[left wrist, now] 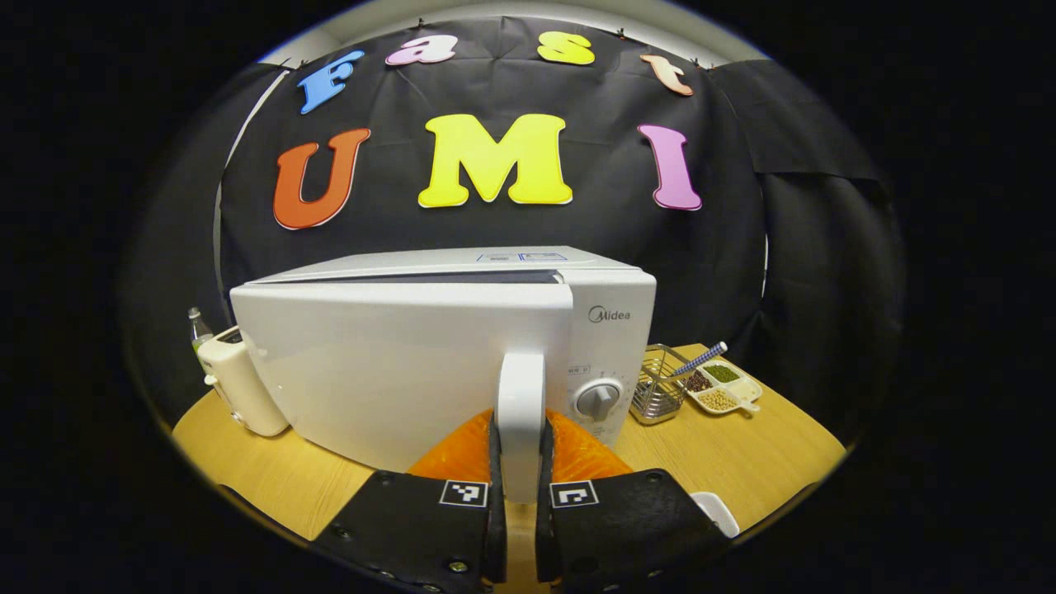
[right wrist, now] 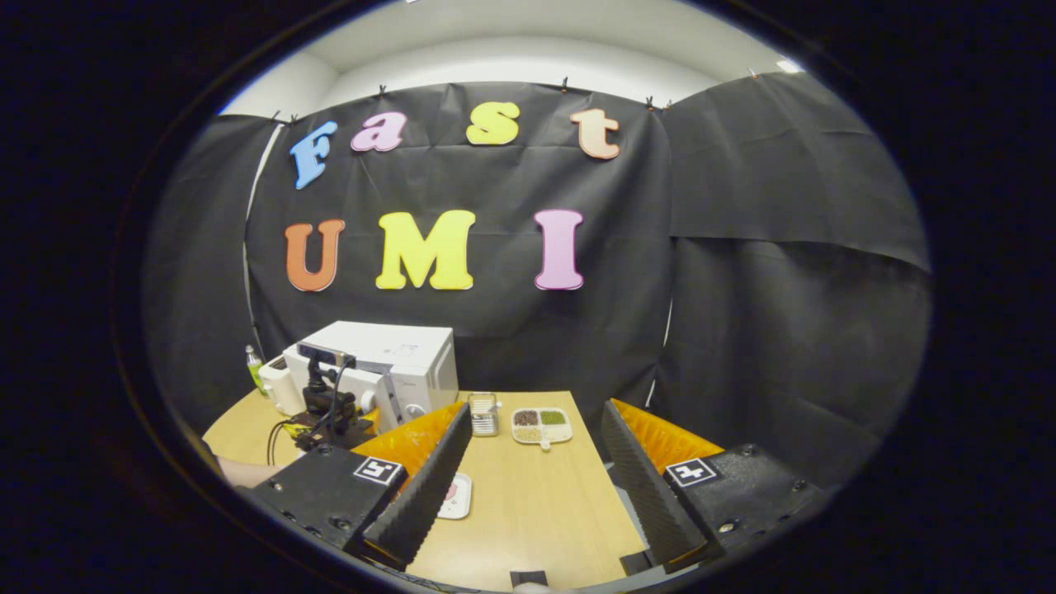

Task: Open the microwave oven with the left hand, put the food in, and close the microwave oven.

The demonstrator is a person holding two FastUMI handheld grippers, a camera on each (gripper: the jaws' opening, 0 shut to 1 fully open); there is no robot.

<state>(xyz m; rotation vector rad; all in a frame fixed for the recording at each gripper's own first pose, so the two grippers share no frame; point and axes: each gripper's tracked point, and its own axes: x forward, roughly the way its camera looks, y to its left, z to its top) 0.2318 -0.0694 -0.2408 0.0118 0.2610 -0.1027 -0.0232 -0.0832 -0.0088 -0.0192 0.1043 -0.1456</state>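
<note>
The step in hand looks like opening the microwave oven (left wrist: 445,346). In the left gripper view, the left gripper (left wrist: 520,495) has both fingers squeezed onto the white door handle (left wrist: 520,412), one finger on each side of it, so it is gripping the handle. The microwave door (left wrist: 396,371) is swung out a little, and a dark gap shows along its top edge. The microwave sits on a round wooden table (left wrist: 742,462), with a small white toaster (left wrist: 239,384) just beside it on one side and a wire basket (left wrist: 660,386) near it on the other. Next to the basket lies a white tray of beans (left wrist: 722,386). The next move calls for pulling the handle in a curve, so the door swings wide on its hinge without the fingers slipping off. In the right gripper view, the right gripper (right wrist: 536,487) is wide open and holds nothing, and it hangs above the table (right wrist: 528,511), well apart from the microwave oven (right wrist: 388,363). The left gripper (right wrist: 326,408) can be seen far off in front of the microwave door. A small white plate (right wrist: 456,497) lies on the table just beside the right gripper's left finger (right wrist: 421,487). It may be the food to go in, but it is too small and partly hidden, so I cannot tell what is on it. In the left gripper view, a white rim (left wrist: 716,511) peeks out near the left gripper, and it is likely the same plate.
</note>
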